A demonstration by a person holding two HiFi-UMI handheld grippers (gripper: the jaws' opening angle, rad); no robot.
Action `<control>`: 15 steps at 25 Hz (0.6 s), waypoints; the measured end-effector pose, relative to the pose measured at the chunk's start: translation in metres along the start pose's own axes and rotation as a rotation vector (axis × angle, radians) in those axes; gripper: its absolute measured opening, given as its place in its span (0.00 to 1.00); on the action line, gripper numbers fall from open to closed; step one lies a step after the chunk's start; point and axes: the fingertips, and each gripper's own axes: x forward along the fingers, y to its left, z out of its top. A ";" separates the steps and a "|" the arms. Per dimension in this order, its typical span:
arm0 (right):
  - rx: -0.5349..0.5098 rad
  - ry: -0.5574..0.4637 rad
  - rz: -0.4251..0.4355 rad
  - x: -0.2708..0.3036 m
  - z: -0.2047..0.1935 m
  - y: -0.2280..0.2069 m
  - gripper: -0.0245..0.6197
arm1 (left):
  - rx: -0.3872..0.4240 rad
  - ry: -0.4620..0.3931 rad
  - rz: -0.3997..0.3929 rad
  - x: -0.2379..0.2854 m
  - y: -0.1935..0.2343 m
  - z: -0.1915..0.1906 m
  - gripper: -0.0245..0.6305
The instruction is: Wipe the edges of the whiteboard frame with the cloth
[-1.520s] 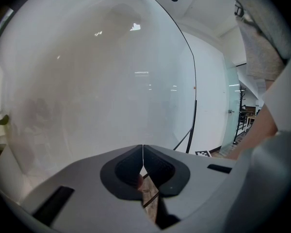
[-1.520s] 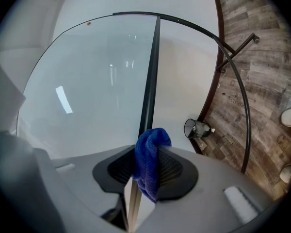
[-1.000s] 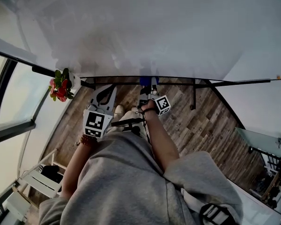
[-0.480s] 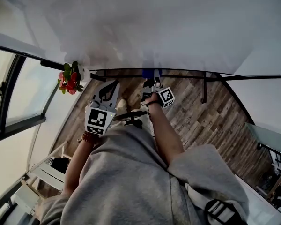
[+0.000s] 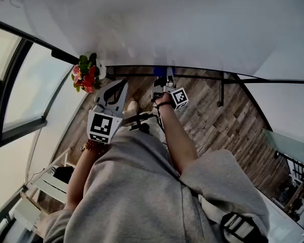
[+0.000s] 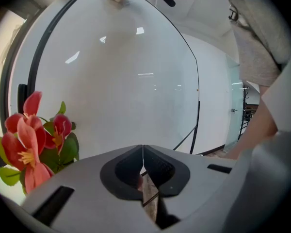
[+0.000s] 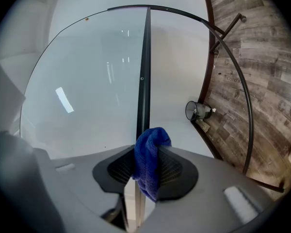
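The whiteboard (image 5: 182,24) fills the upper head view; its black frame edge (image 5: 202,77) runs along below it. My right gripper (image 5: 163,83) is shut on a blue cloth (image 5: 159,73), which lies on that edge. In the right gripper view the blue cloth (image 7: 148,160) bulges out between the jaws of the right gripper (image 7: 145,154), right in front of the black frame bar (image 7: 144,72). My left gripper (image 5: 111,96) hangs to the left, away from the frame. In its own view the left gripper (image 6: 143,153) is shut with nothing in it.
Red and green flowers (image 5: 85,74) stand by the board's left corner, close to the left gripper, and show again as flowers (image 6: 33,139). A black stand leg (image 5: 223,90) drops to the wooden floor (image 5: 213,120). A window (image 5: 20,85) is at left.
The head view has swung, so the flowers and the frame sit higher and further right. The right gripper stays at the frame edge with the cloth. Both grippers stay shut.
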 end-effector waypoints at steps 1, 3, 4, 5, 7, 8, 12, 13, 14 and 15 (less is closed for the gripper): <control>0.001 -0.002 0.000 0.000 -0.003 -0.001 0.22 | 0.001 -0.001 -0.005 -0.002 0.001 -0.002 0.06; 0.000 -0.001 -0.004 0.000 -0.010 -0.004 0.22 | 0.006 -0.003 -0.018 -0.004 0.003 -0.004 0.06; 0.000 0.001 -0.008 0.000 -0.013 -0.006 0.22 | 0.008 -0.003 -0.023 -0.005 0.003 -0.005 0.06; -0.001 0.003 -0.013 0.000 -0.017 -0.006 0.22 | 0.011 -0.004 -0.028 -0.006 0.003 -0.005 0.06; -0.005 0.005 -0.019 0.001 -0.025 -0.002 0.22 | 0.013 -0.010 -0.038 -0.008 0.003 -0.006 0.06; -0.006 0.011 -0.015 0.001 -0.029 -0.001 0.22 | 0.014 -0.015 -0.044 -0.009 0.002 -0.005 0.06; -0.005 0.023 -0.007 0.002 -0.040 -0.002 0.22 | 0.018 -0.023 -0.062 -0.014 0.000 -0.005 0.06; -0.004 0.023 -0.009 0.002 -0.042 -0.002 0.22 | 0.018 -0.025 -0.064 -0.015 0.001 -0.005 0.06; -0.002 0.025 -0.011 0.002 -0.044 -0.003 0.22 | 0.018 -0.027 -0.065 -0.016 0.001 -0.005 0.06; 0.000 0.028 -0.014 0.002 -0.046 -0.004 0.22 | 0.017 -0.030 -0.064 -0.017 0.002 -0.005 0.06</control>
